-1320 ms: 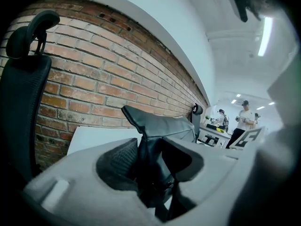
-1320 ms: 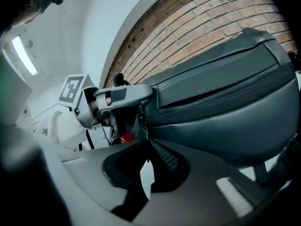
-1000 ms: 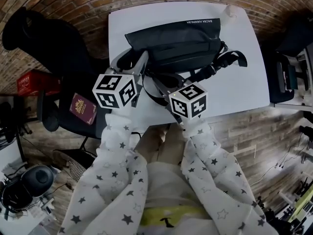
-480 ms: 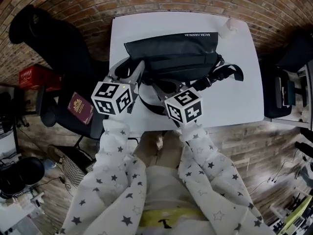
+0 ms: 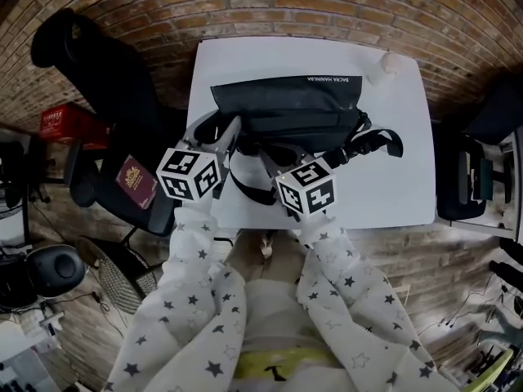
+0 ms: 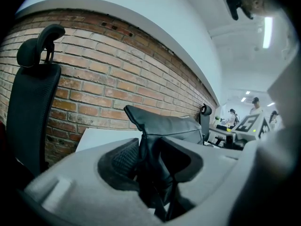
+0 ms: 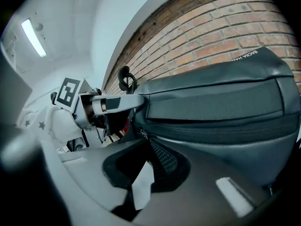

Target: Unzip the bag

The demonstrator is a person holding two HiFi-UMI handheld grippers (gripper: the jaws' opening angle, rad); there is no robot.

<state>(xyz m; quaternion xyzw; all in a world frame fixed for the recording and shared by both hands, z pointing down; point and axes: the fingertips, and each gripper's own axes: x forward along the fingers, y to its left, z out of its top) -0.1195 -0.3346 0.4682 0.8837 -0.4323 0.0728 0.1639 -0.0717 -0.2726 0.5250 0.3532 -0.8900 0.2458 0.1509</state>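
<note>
Two tongs on the job, both closed on something. Nearest me, the right tongs (image 7: 141,145) are clenched almost flat, and they look pinched on the small pull (image 7: 141,135) at the zip line. That's my pulling hand, I reckon. Just beside them the left tongs (image 6: 148,147) grip the bag (image 5: 286,104) by its end corner, with black fabric bunched between the pads. I take that as the anchor, so the zip runs instead of the whole bag sliding. The bag lies flat across the middle of the white bench (image 5: 392,178), its strap (image 5: 245,193) looping back toward me and the brick wall (image 5: 270,6) beyond. The stretch of zip I can see looks closed, so it's early going. Against a second ago, the right tongs have crept slightly toward the left pair. The left pair keeps its corner, and the bag seems not to have shifted on the bench.
</note>
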